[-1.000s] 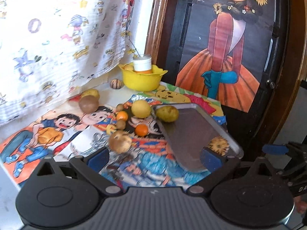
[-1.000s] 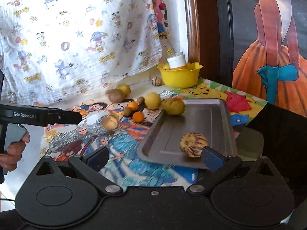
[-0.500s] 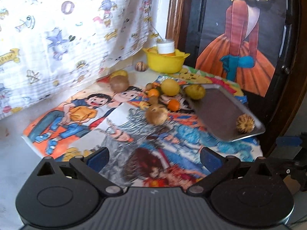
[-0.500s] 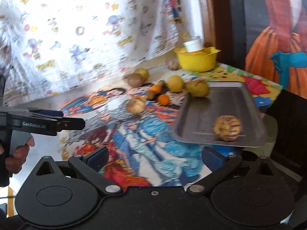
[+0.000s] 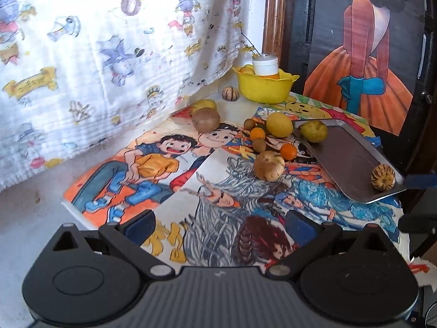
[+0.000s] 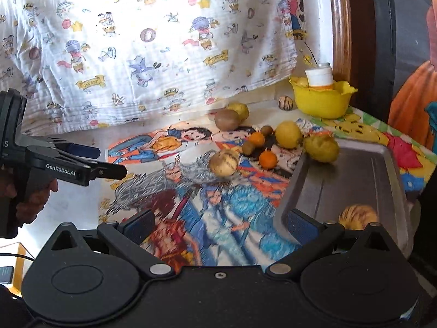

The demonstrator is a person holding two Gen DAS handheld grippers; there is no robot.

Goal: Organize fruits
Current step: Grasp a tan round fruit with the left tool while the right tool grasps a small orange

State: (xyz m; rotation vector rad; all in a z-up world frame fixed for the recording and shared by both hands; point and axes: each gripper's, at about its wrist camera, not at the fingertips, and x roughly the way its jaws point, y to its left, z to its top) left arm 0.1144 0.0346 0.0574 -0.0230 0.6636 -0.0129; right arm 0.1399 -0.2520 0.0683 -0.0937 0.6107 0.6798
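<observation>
Only 1 striped fruit (image 5: 383,177) is seen lying inside the tray (image 5: 347,161), at its 5 o'clock corner; a yellow-green fruit (image 5: 313,131) rests at the tray's 11 o'clock rim. About 9 fruits are left on the counter (image 5: 32,218). Both the left claw (image 5: 218,225) and right claw (image 6: 218,222) are released, empty.

Left gripper (image 5: 218,222) and right gripper (image 6: 218,222) both hovered with jaws wide apart, empty; a hand (image 6: 30,202) gripped the left handle.

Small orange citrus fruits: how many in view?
2, both loose on the cartoon mat: one by the big yellow fruit, one beside the tray's left rim. The yellow bowl may hide more.
</observation>
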